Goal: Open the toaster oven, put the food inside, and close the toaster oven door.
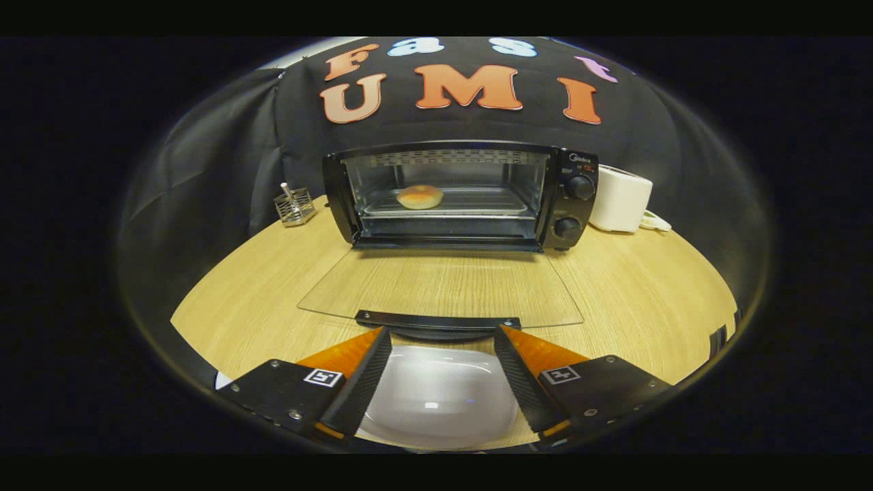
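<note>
We see our gripper [442, 335] with two wedge-shaped fingers [361, 382] that have ridged inner sides. Each sits on a flat dark plate with small silver screws and a square black-and-white marker.

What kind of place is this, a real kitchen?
Probably a staged kitchen corner in a test booth: a black toaster oven with its glass door down, a white toaster and a wire utensil holder on a round wooden table. The gripper hangs open.

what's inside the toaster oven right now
A bun sits on the tray inside the oven, door folded down. The open gripper holds nothing. The oven's back corners are too dim to judge.
</note>
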`<state>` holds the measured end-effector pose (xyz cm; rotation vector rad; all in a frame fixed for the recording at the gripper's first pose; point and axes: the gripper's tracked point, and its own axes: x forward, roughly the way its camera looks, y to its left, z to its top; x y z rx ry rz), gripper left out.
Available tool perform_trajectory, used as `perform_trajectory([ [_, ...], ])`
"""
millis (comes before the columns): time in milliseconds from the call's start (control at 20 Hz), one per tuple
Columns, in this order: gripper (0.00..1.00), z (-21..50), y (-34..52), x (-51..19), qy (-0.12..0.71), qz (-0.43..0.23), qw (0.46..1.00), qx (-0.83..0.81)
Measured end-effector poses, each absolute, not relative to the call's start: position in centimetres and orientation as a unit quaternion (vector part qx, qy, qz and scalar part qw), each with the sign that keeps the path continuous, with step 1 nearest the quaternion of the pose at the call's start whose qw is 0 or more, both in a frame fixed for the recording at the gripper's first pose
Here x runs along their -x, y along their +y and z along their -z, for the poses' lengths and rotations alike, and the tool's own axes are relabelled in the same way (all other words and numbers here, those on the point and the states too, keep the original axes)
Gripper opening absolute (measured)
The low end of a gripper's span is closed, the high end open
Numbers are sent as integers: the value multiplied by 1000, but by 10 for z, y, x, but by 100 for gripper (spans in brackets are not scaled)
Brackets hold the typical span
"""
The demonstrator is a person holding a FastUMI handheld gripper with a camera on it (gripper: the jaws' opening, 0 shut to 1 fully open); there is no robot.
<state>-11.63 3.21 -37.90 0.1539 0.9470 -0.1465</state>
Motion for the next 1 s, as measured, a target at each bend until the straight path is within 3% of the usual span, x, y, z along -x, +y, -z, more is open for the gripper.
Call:
perform_trajectory([
  [400, 91, 388, 32, 111, 466, 97, 875, -88],
  [1000, 94, 326, 25, 69, 367, 100, 918, -114],
])
